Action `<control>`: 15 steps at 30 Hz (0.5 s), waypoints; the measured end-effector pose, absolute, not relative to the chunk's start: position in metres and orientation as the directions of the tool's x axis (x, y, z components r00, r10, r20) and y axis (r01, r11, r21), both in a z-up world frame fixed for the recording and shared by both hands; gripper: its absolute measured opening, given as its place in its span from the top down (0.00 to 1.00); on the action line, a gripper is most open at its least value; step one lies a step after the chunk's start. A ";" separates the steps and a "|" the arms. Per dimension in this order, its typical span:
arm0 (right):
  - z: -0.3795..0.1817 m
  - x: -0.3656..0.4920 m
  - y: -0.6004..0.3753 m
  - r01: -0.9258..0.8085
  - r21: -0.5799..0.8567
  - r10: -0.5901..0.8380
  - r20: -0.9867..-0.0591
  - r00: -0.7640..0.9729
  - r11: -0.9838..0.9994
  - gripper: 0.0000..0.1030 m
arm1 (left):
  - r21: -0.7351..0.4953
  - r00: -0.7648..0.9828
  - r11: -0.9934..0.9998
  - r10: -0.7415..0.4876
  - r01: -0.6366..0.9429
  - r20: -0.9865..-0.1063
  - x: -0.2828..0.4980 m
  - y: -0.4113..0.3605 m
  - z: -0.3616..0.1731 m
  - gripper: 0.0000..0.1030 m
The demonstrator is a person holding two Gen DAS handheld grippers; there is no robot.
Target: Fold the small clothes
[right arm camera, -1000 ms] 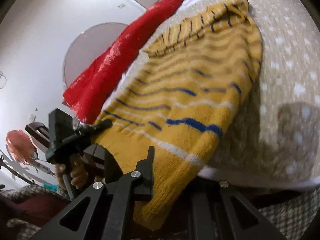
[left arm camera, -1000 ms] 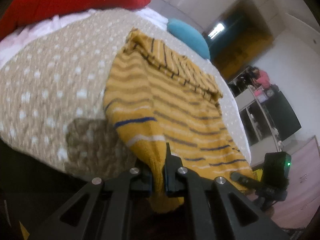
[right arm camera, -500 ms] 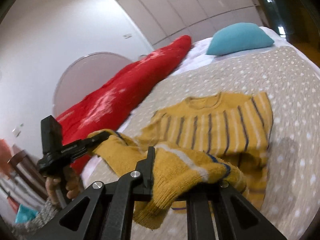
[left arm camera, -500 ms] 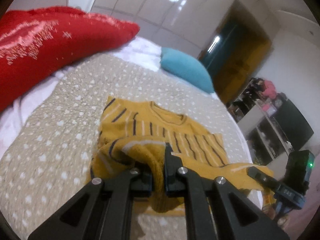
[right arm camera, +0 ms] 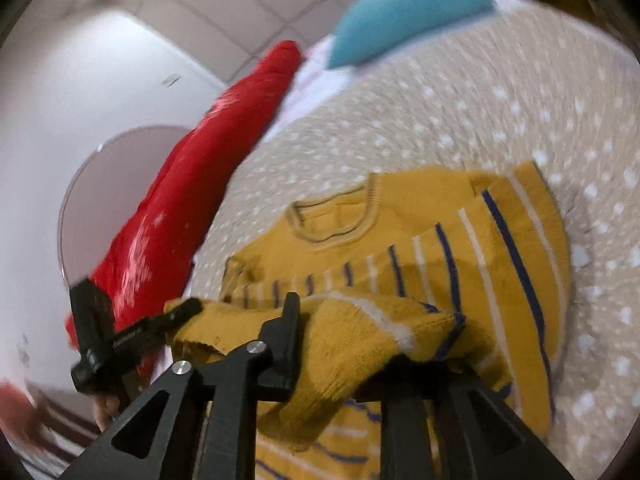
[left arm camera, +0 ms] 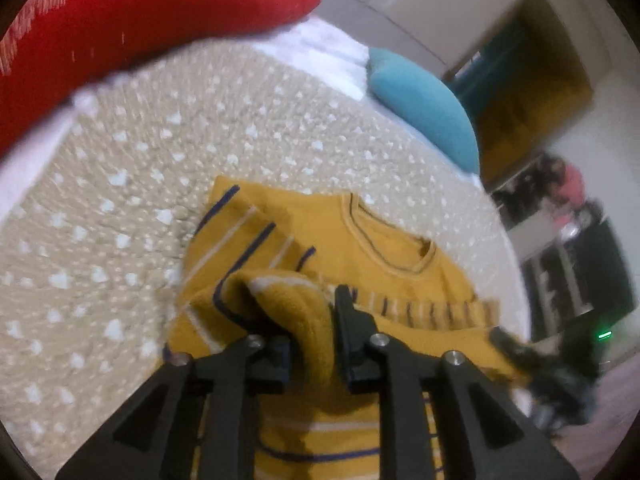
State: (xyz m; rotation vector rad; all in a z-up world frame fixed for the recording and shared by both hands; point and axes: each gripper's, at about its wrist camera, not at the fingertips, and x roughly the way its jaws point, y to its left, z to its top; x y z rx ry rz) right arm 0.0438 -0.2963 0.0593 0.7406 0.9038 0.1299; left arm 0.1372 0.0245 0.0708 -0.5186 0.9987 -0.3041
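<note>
A mustard-yellow knitted sweater [left arm camera: 400, 280] with blue and white stripes lies on the dotted bedspread, collar toward the pillows. Its lower hem is doubled over onto the chest. My left gripper [left arm camera: 316, 320] has one hem corner between its jaws, which are opening; the knit still fills the gap. My right gripper [right arm camera: 344, 340] has the other corner of the sweater [right arm camera: 460, 248], and its jaws are opening too, with thick fabric draped over the right finger and hiding it. Each gripper shows at the edge of the other's view, the hem stretched between them.
The beige bedspread [left arm camera: 120, 200] with white dots spreads around the sweater. A red blanket [left arm camera: 140, 12] is heaped at the bed's left and a teal pillow [left arm camera: 424, 108] lies at its head. A hand [right arm camera: 104, 404] holds the left gripper. Shelves and furniture stand beyond the bed's right edge.
Both grippers carried the hem from the bed's near edge forward over the sweater toward the collar, doubling it over. The gaps between both pairs of jaws have widened slightly.
</note>
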 end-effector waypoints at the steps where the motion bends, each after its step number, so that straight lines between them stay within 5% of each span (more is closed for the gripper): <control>1: 0.053 0.051 -0.301 0.216 0.650 0.407 -0.665 0.626 0.729 0.75 | -0.581 0.508 0.814 -0.501 0.001 -0.701 0.142 0.029 0.068 0.77; 4: 0.037 0.066 -0.312 0.253 0.697 0.437 -0.647 0.625 0.671 0.69 | -0.688 0.510 0.725 -0.579 -0.035 -0.636 0.150 0.047 0.064 0.63; 10: 0.026 0.081 -0.323 0.266 0.779 0.494 -0.581 0.647 0.568 0.45 | -0.809 0.514 0.580 -0.668 -0.094 -0.539 0.160 0.074 0.055 0.53; 15: 0.022 0.083 -0.342 0.283 0.869 0.514 -0.474 0.715 0.407 0.31 | -0.876 0.589 0.466 -0.675 -0.126 -0.444 0.157 0.099 0.061 0.28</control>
